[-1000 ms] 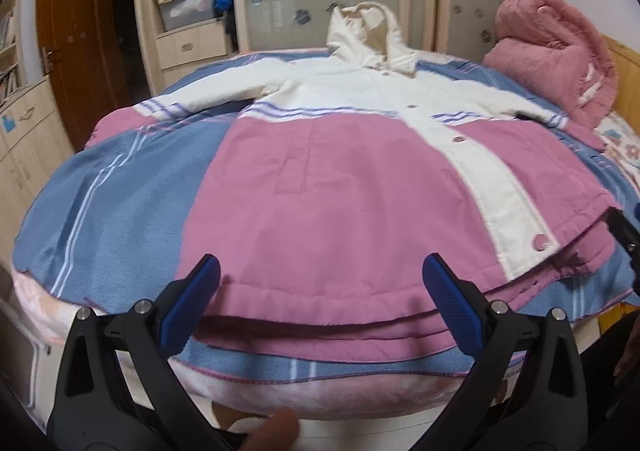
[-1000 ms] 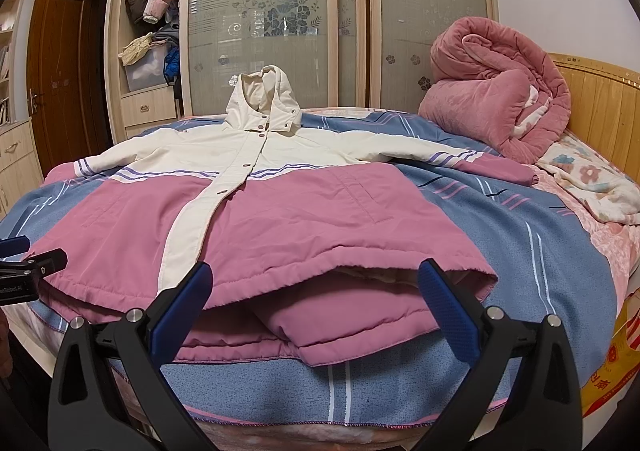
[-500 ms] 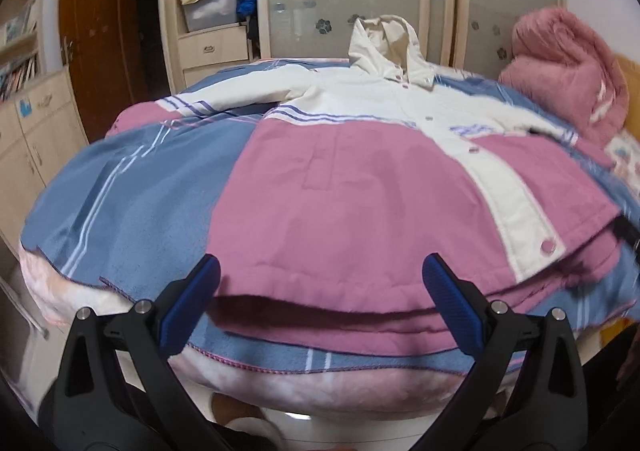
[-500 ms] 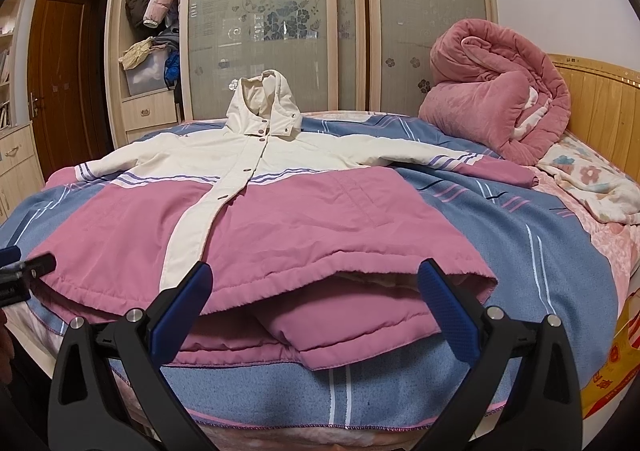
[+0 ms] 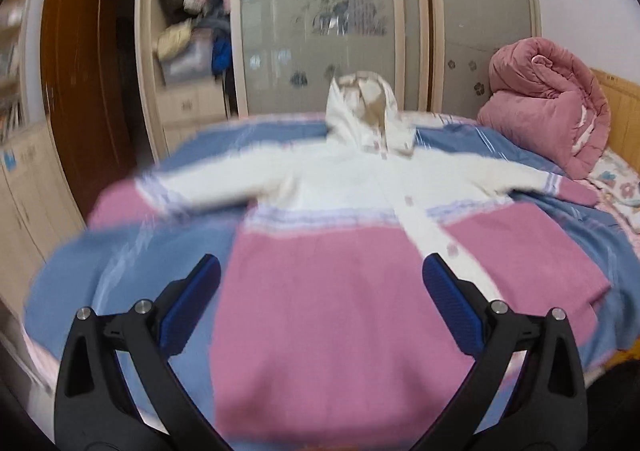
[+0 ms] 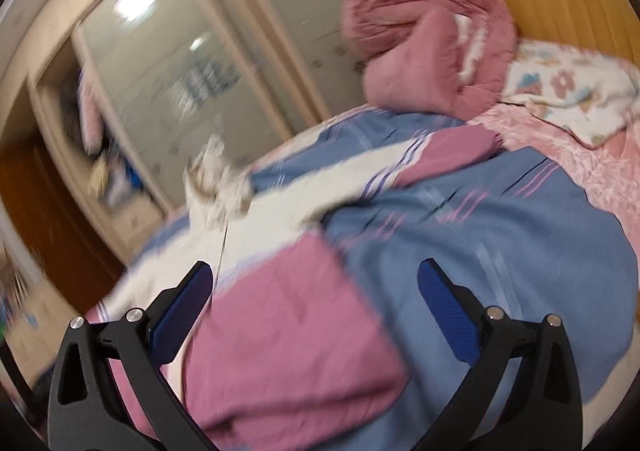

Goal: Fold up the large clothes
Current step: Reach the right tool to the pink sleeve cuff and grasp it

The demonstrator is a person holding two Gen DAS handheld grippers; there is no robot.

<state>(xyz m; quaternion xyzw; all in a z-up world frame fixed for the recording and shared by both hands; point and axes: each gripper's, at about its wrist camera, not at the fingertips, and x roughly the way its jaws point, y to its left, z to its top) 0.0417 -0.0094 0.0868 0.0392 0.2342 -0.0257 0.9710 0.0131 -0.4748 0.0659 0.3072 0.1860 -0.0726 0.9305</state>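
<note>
1. Pink and cream padded hooded coat (image 5: 344,251) lies flat, front up, sleeves spread, on the blue striped bedspread (image 5: 120,259); hood at 12 o'clock, hem at 6 o'clock.
2. Left hand-held gripper (image 5: 320,291): blue-padded fingers wide apart, above the coat's pink lower panel, holding nothing.
3. Right hand-held gripper (image 6: 314,291): fingers wide apart, view tilted and blurred, over the coat's edge at 3 o'clock; contact cannot be told.
4. Rolled pink quilt (image 5: 552,111) sits at 2 o'clock, well apart from the coat body.
</note>
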